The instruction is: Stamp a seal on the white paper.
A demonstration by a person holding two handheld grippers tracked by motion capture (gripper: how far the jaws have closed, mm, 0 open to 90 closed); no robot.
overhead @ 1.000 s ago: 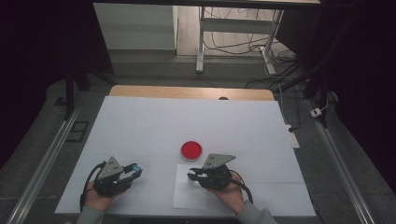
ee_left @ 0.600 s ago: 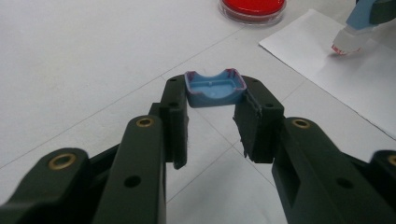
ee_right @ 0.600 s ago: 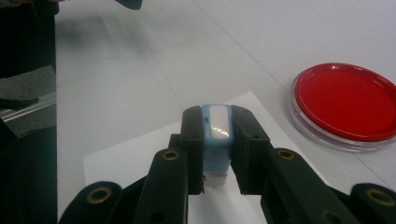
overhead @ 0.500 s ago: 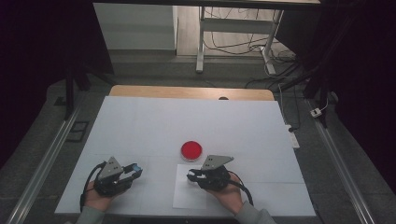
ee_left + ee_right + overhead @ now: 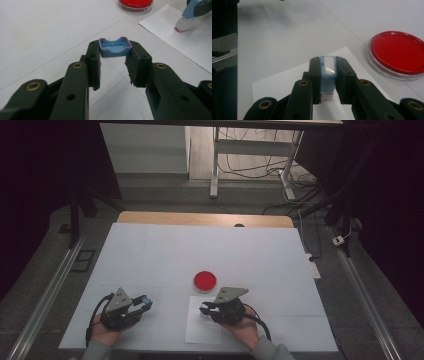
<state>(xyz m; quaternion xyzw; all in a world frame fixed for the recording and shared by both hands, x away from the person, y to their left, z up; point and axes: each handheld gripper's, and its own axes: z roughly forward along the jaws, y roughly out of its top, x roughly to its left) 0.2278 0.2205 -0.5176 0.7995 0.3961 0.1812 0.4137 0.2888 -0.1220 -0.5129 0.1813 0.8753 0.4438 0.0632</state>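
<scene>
Holding the stamp in your right gripper, clamped, its bottom touching the paper | your left gripper is pinching the blue cap | stamp is looking light, hard, smooth: be gripping its flat sides | red dish is sitting nearby.

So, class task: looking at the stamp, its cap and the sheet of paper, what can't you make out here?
- Stamp face: right gripper view, hidden under its body and the right tool.
- Any print on the paper: high view, too small, partly covered.
- Cap sides: left gripper view, hidden by the left tool.
</scene>
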